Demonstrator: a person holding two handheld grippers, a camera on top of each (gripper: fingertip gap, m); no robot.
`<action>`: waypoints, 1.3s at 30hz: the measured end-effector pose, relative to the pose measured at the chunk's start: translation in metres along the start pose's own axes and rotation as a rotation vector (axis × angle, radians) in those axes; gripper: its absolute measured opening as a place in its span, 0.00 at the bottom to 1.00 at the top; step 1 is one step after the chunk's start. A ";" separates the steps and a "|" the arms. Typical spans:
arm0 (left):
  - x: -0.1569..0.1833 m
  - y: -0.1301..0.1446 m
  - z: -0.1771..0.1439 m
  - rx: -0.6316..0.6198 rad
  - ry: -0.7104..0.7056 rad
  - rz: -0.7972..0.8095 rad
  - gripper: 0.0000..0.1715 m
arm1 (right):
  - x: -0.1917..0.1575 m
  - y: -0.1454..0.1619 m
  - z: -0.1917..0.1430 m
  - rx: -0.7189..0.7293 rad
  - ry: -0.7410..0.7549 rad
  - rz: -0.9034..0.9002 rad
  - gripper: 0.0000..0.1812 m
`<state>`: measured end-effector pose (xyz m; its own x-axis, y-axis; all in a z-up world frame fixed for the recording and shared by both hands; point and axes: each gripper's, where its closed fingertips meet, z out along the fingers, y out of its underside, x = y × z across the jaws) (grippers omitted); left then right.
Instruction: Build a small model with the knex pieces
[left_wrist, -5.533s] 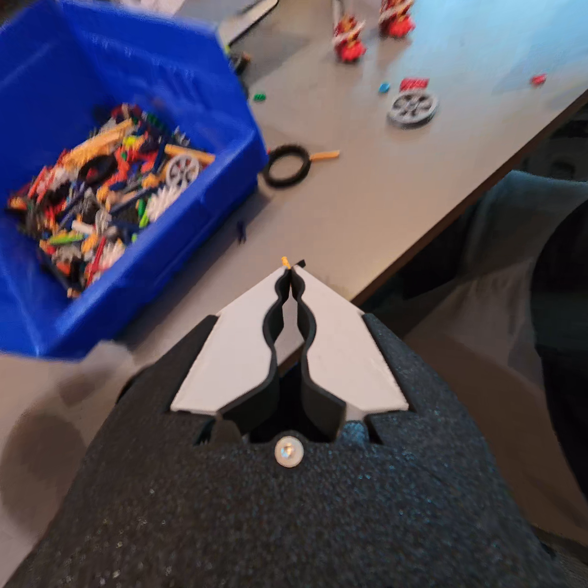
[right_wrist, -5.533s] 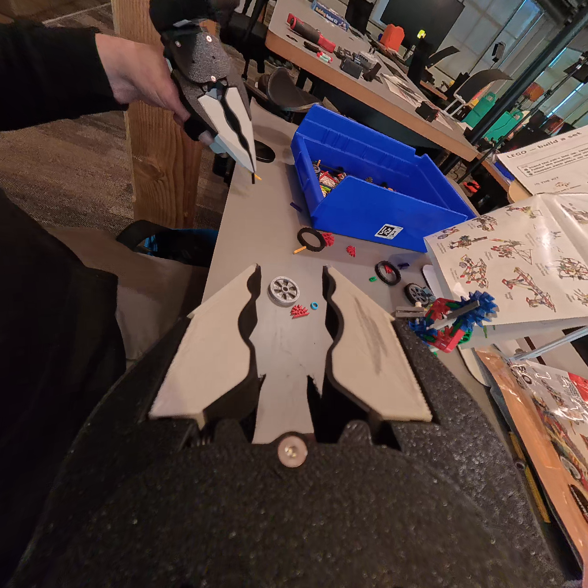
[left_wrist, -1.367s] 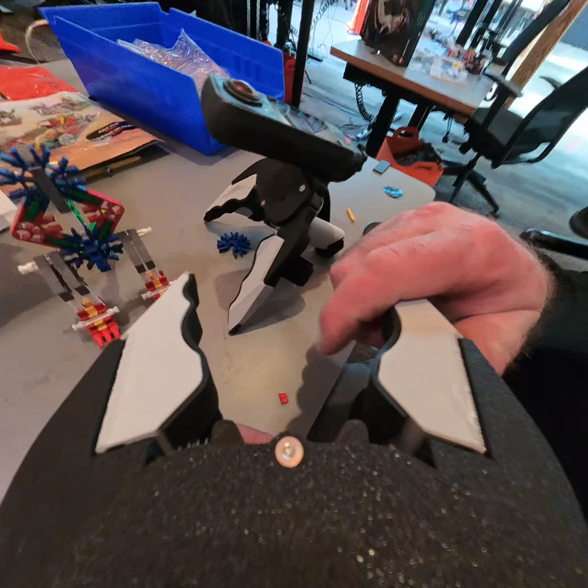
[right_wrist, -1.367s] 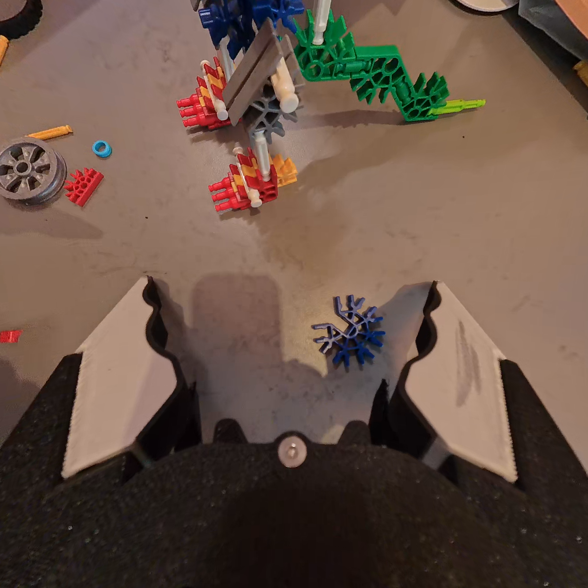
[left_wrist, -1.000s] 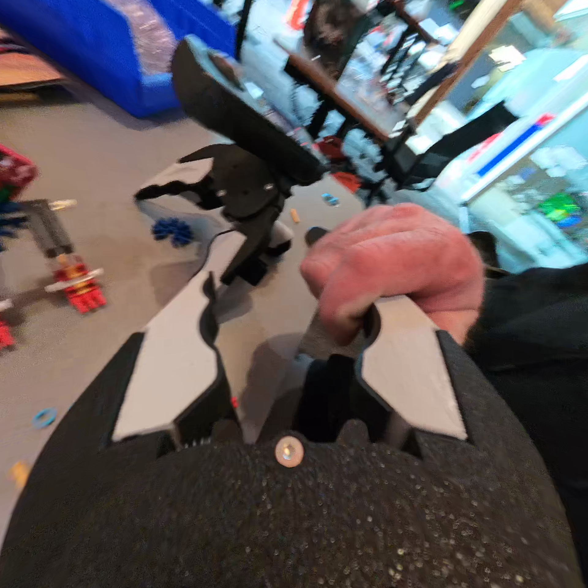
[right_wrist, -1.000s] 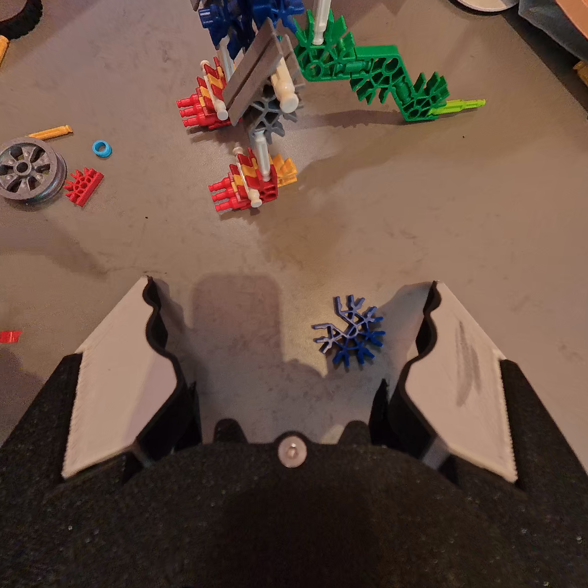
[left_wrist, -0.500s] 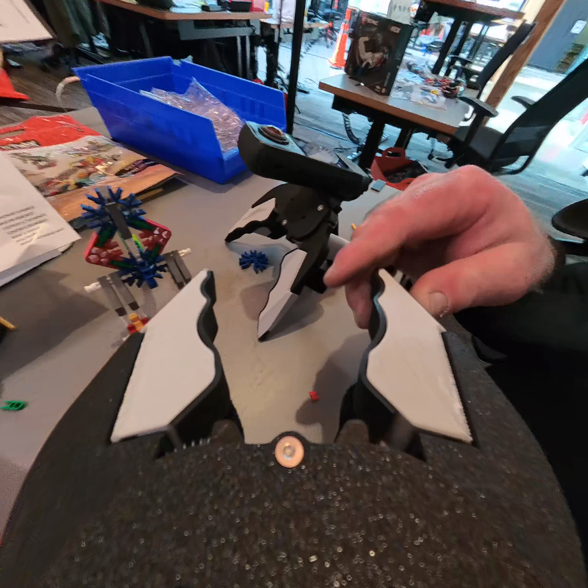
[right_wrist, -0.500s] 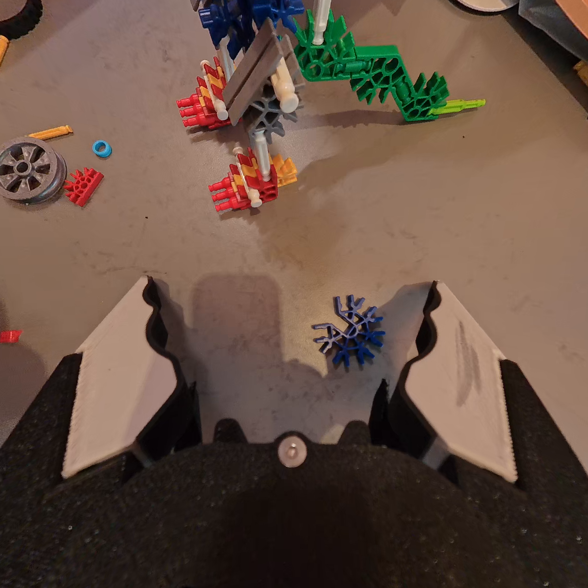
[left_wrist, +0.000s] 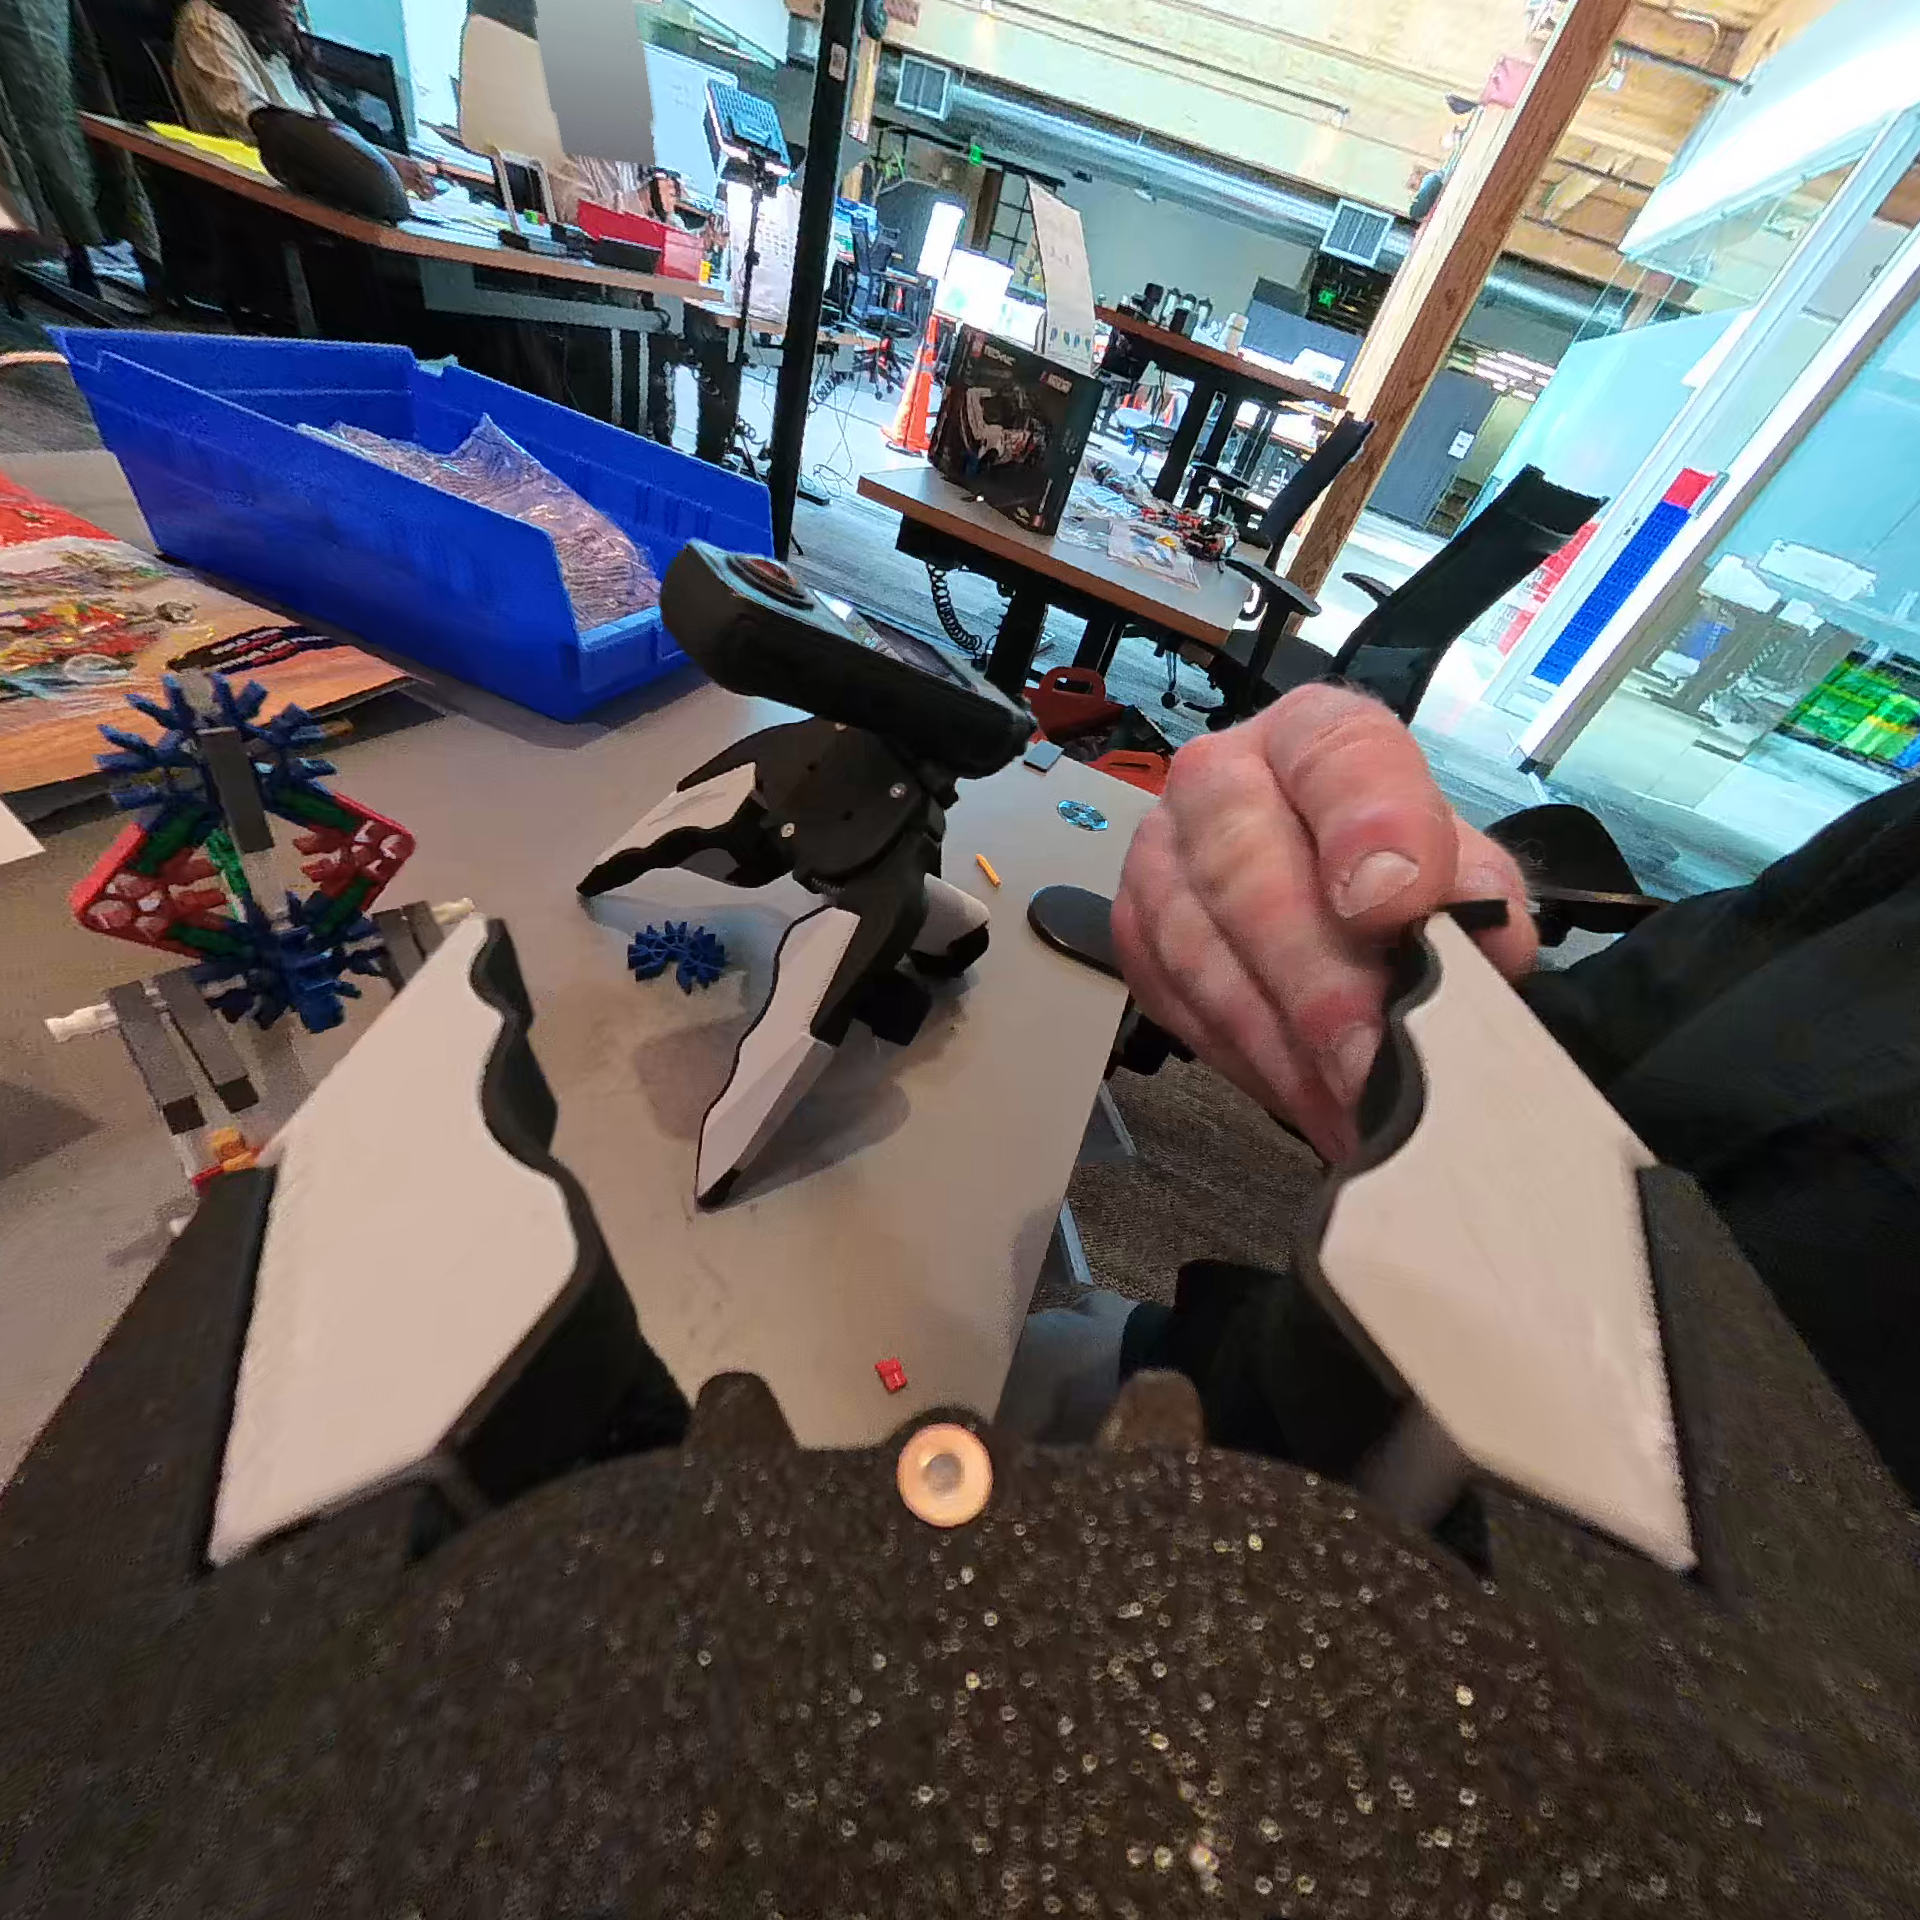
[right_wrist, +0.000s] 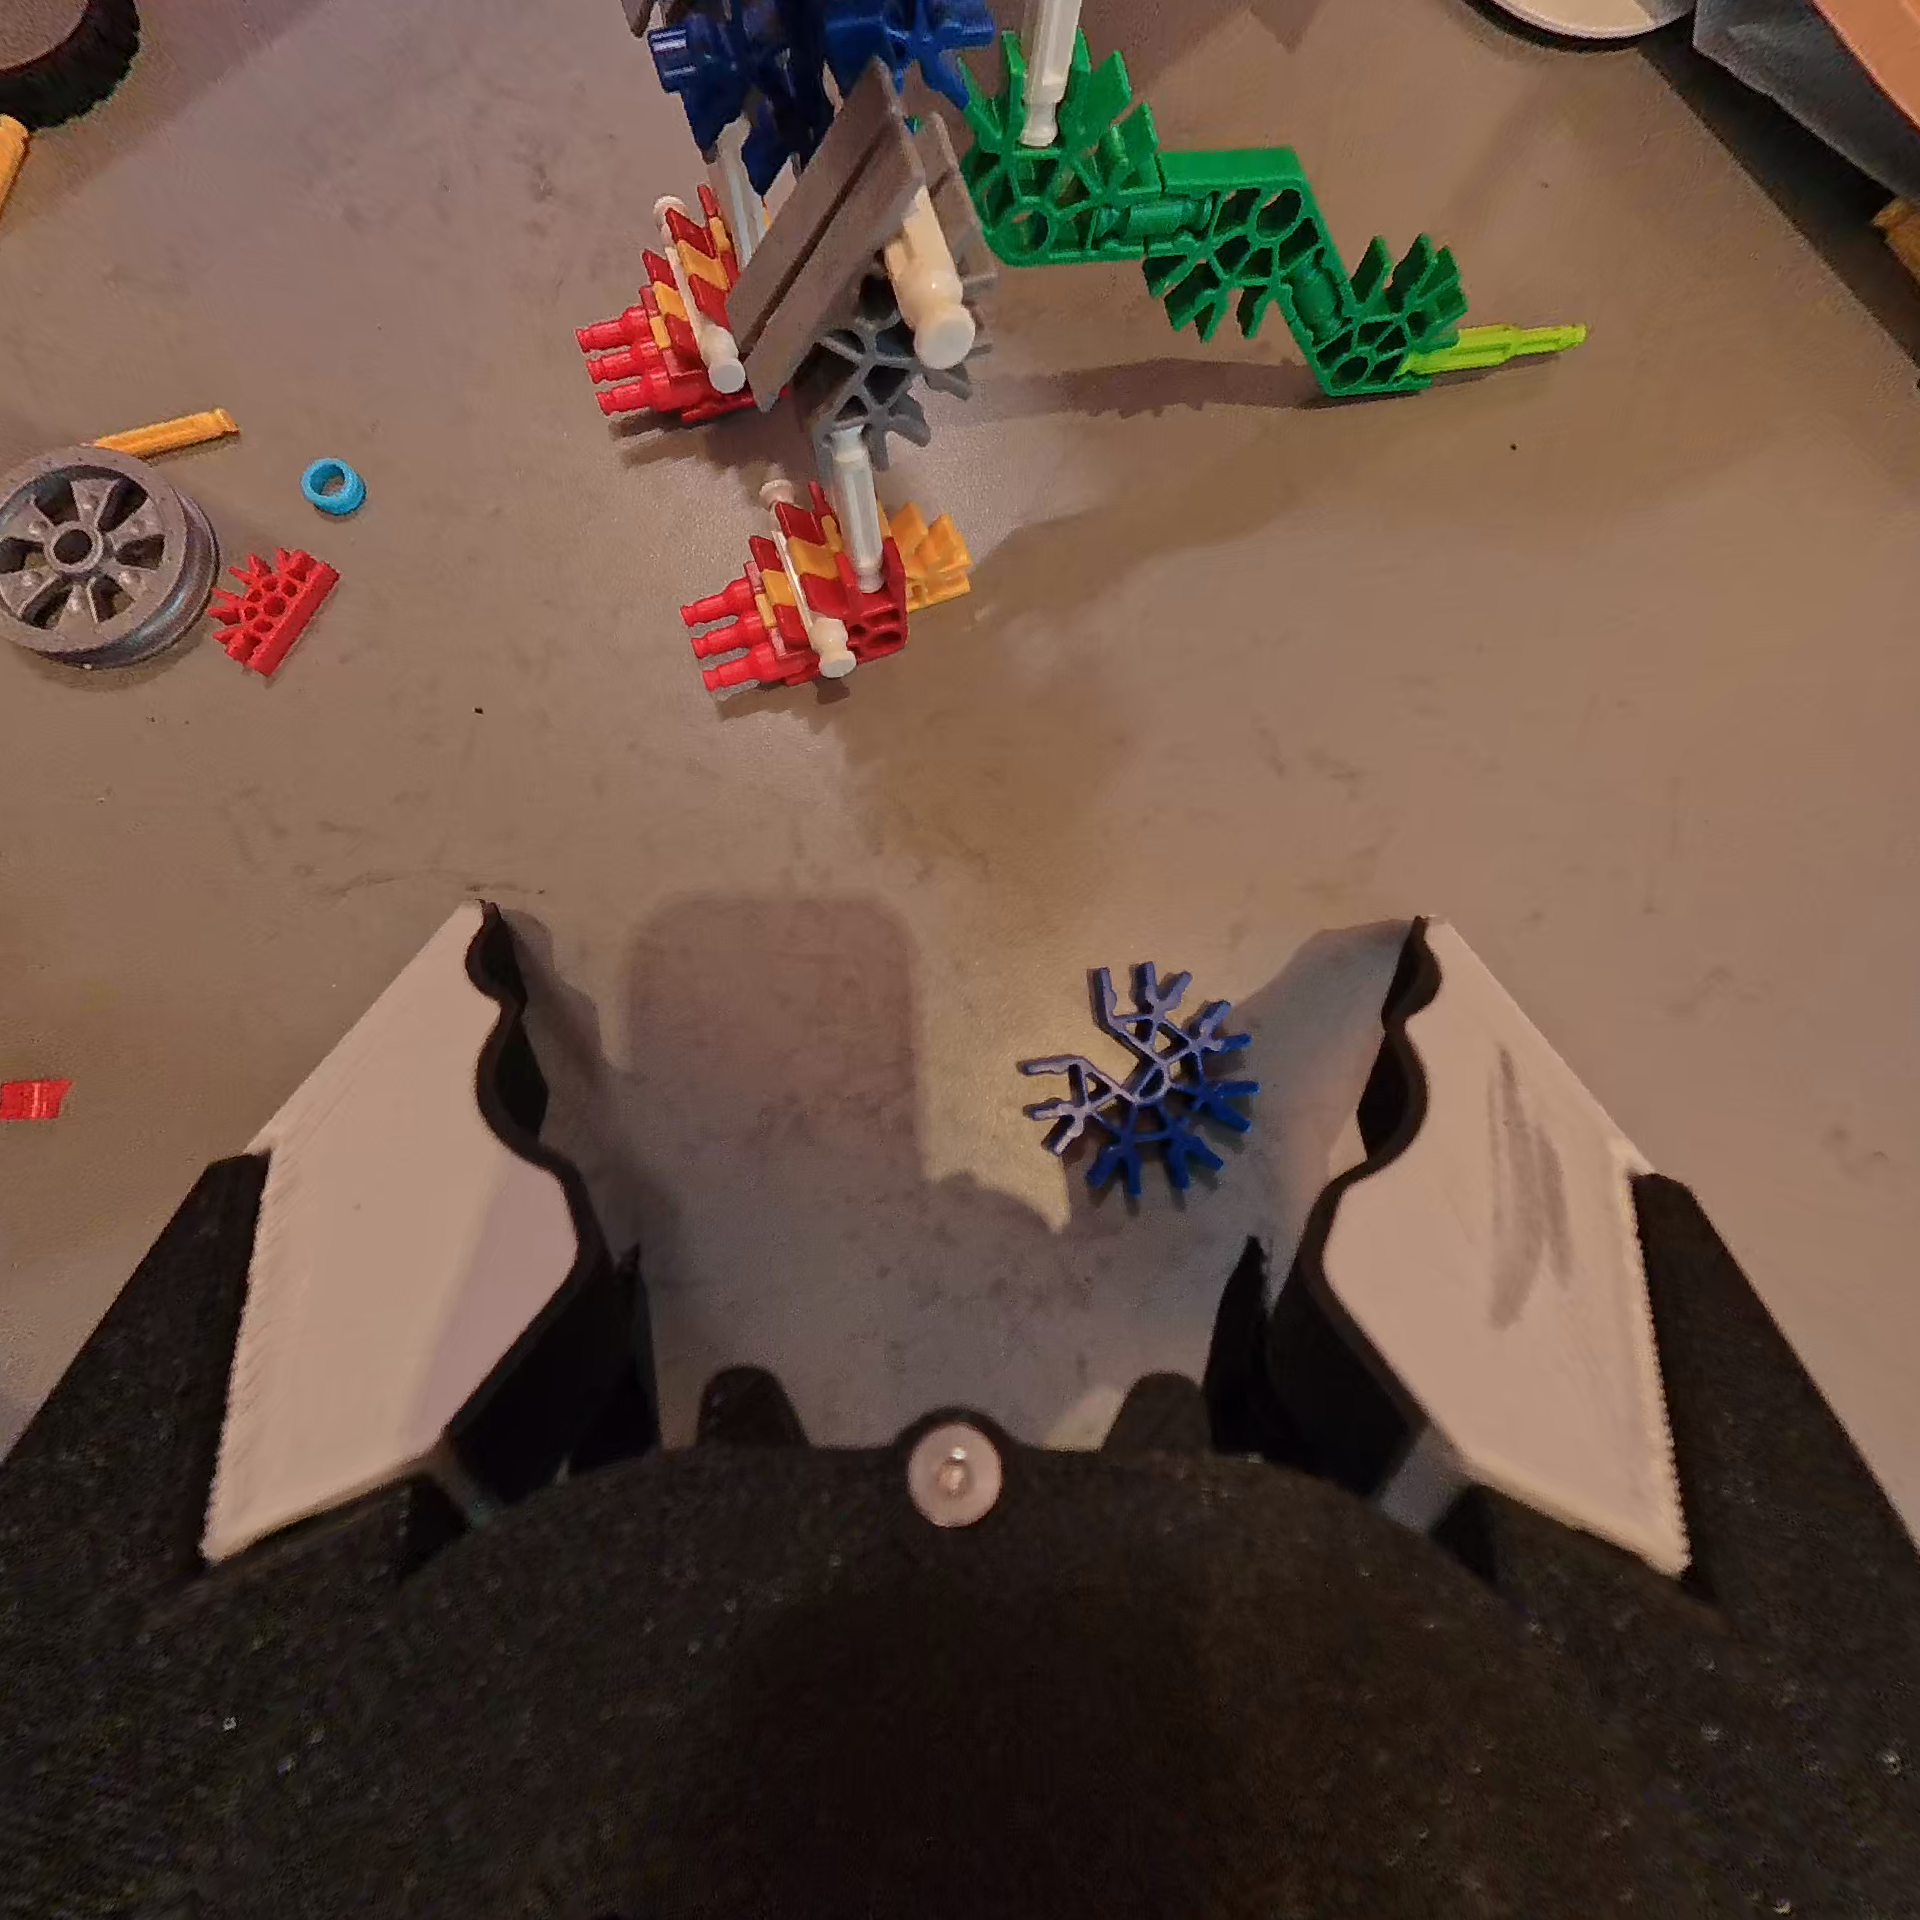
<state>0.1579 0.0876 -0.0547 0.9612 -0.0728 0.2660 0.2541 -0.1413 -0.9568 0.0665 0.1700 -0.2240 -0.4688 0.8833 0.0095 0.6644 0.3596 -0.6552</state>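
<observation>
The left claw (left_wrist: 961, 925) is wide open and has nothing in it. A bare hand (left_wrist: 1299, 894) touches the tip of one of its fingers. It seems to pinch something thin and black there, but I cannot tell what. The right claw (right_wrist: 951, 914) is wide open too and also holds nothing. It stands on the grey table (right_wrist: 1351, 727) with its tips down, and no hand is on it. A little blue star piece (right_wrist: 1148, 1081) lies flat on the table between its two fingers, just beside one finger and not touching it. Farther out stands a toy model (right_wrist: 831, 312) made of red, blue and grey parts, with a green zigzag piece (right_wrist: 1226, 239) joined on. Off to one side lie a grey wheel (right_wrist: 88, 566), a small red piece (right_wrist: 272, 608), a blue ring (right_wrist: 332, 485) and an orange stick (right_wrist: 171, 431). A big blue bin (left_wrist: 395, 540) sits at the far end.
</observation>
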 end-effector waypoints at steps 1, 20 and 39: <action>0.002 0.002 0.001 -0.008 -0.002 0.003 0.90 | 0.000 0.000 0.000 0.000 0.000 0.000 0.87; -0.014 0.011 -0.003 -0.001 -0.035 -0.112 0.69 | 0.000 0.000 0.000 0.000 0.000 0.000 0.87; -0.013 0.015 0.001 -0.002 -0.076 -0.089 0.55 | 0.000 0.000 0.000 0.000 0.000 0.000 0.87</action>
<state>0.1488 0.0875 -0.0722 0.9404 0.0155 0.3398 0.3383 -0.1455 -0.9297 0.0667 0.1702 -0.2239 -0.4688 0.8832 0.0095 0.6643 0.3597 -0.6552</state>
